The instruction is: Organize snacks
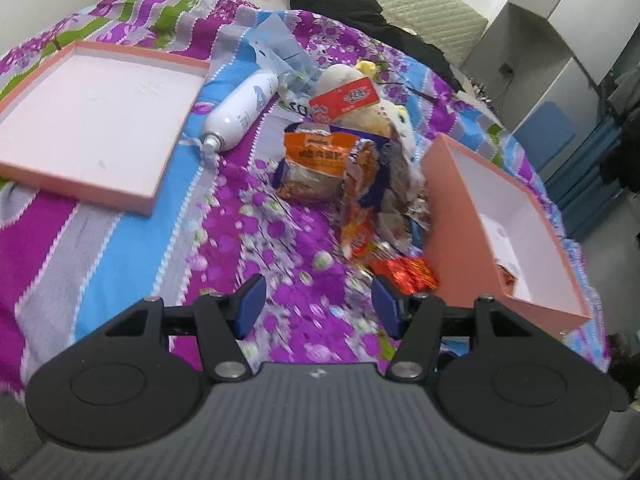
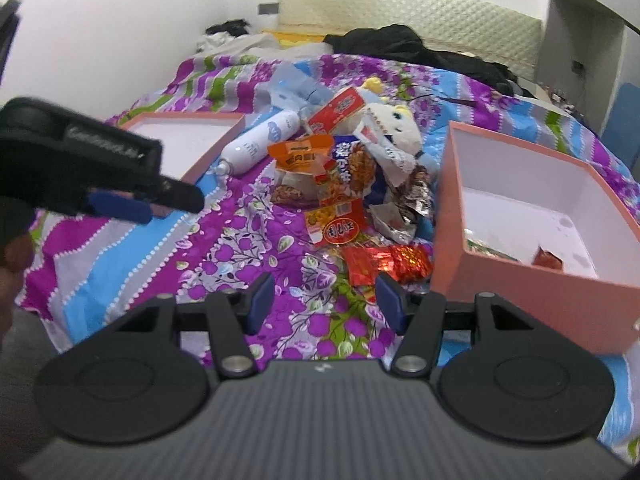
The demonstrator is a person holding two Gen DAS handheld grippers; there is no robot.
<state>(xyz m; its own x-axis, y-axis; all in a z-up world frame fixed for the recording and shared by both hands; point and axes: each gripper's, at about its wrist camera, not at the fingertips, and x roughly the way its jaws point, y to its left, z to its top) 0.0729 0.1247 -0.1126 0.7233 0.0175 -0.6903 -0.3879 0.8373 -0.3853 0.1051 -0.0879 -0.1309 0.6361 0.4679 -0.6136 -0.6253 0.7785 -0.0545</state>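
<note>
A pile of snack packets [image 1: 344, 168] [image 2: 340, 184] lies on the flowered bedspread, with a shiny red packet [image 1: 408, 272] [image 2: 388, 260] nearest me. A deep pink box [image 1: 492, 224] [image 2: 532, 240] stands right of the pile and holds a few small packets [image 2: 548, 259]. My left gripper [image 1: 318, 304] is open and empty, low over the bedspread just short of the red packet; it also shows from the side in the right wrist view [image 2: 132, 204]. My right gripper [image 2: 324, 300] is open and empty, just in front of the red packet.
A shallow pink lid [image 1: 92, 120] [image 2: 192, 140] lies at the left. A white spray bottle [image 1: 240, 112] [image 2: 260, 140], a plush toy [image 1: 368, 116] [image 2: 392, 128] and a clear plastic bag [image 1: 280, 56] lie behind the pile. Black clothes [image 2: 420, 48] lie by the headboard.
</note>
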